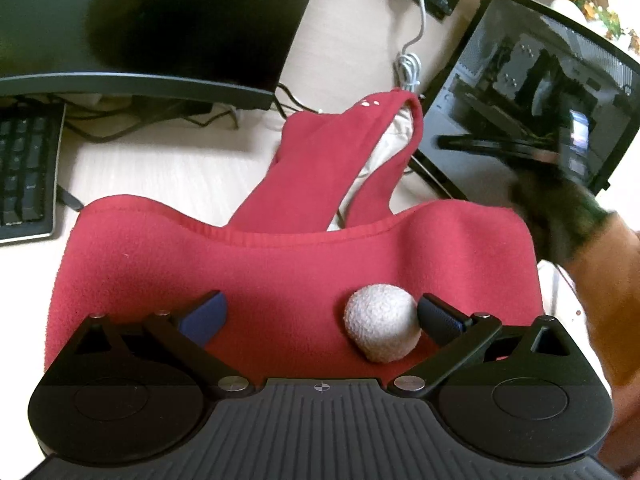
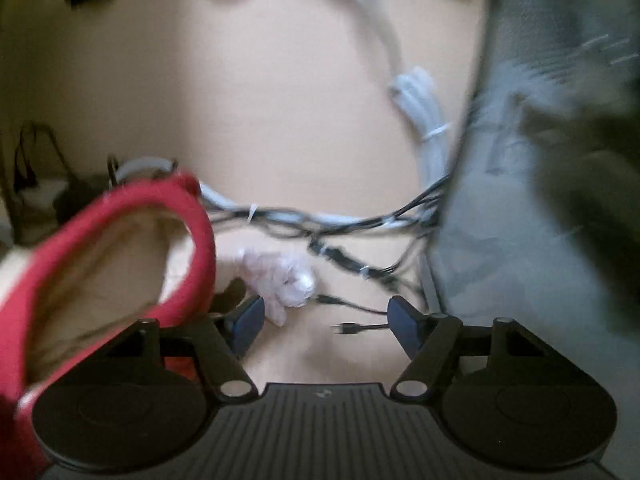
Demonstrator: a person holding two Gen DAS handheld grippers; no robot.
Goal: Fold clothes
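Note:
A red fleece garment [image 1: 280,264] with a cream lining lies on the light wooden desk [image 1: 168,168], a narrower part stretching away toward the back. A white fluffy pompom [image 1: 382,328] sits on it by the right finger. My left gripper [image 1: 320,316] is open just above the red fabric, holding nothing. In the right wrist view, a red edge with cream lining [image 2: 100,252] lies at the left, beside the left finger. My right gripper [image 2: 326,324] is open and empty above the desk. That view is blurred.
A monitor [image 1: 160,20] and keyboard [image 1: 24,168] stand at the left, an open computer case [image 1: 532,92] at the right. White and black cables [image 2: 340,224] and a crumpled bit of clear plastic [image 2: 284,276] lie behind the garment. A gloved hand [image 1: 560,216] shows at the right.

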